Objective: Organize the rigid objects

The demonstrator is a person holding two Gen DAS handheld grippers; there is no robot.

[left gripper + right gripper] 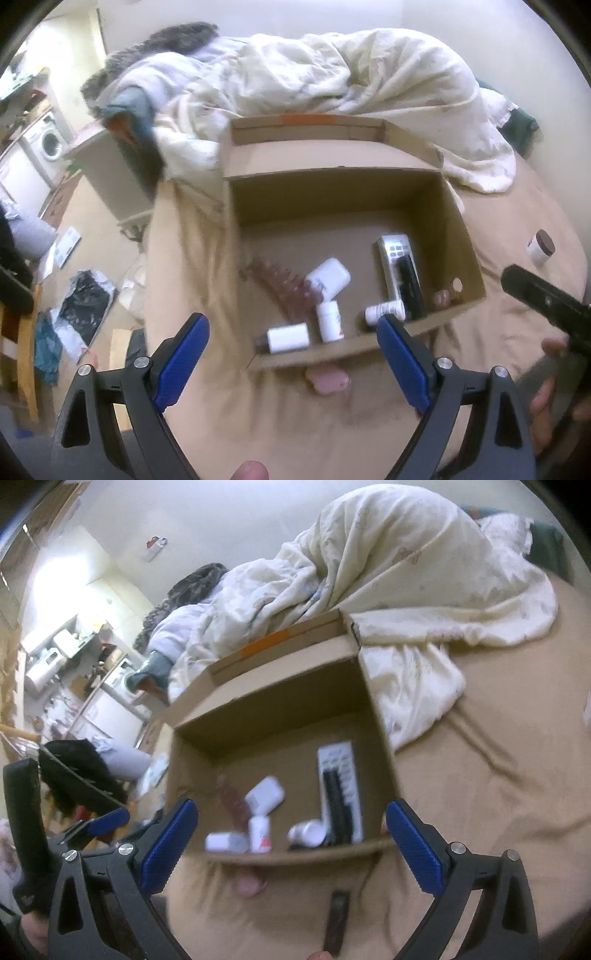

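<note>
Looking along the left claw (293, 354), its blue pads stand wide apart and hold nothing above the near edge of the cardboard box (461, 236) on the bed, where white bottles (288, 338), a remote control (400, 275) and a ridged pink piece already lie; outside, a pink object (328, 380) rests just beside the near wall and a small jar (541, 247) lies well apart on the sheet. From the right claw (291, 847), also wide open and empty, a dark flat bar (338, 919) lies on the bed before the box, near the pink object. These things look light, stiff and smooth, so I judge a grip across the narrow middle is safest, because the soft bed gives under them and round plastic may slip.
</note>
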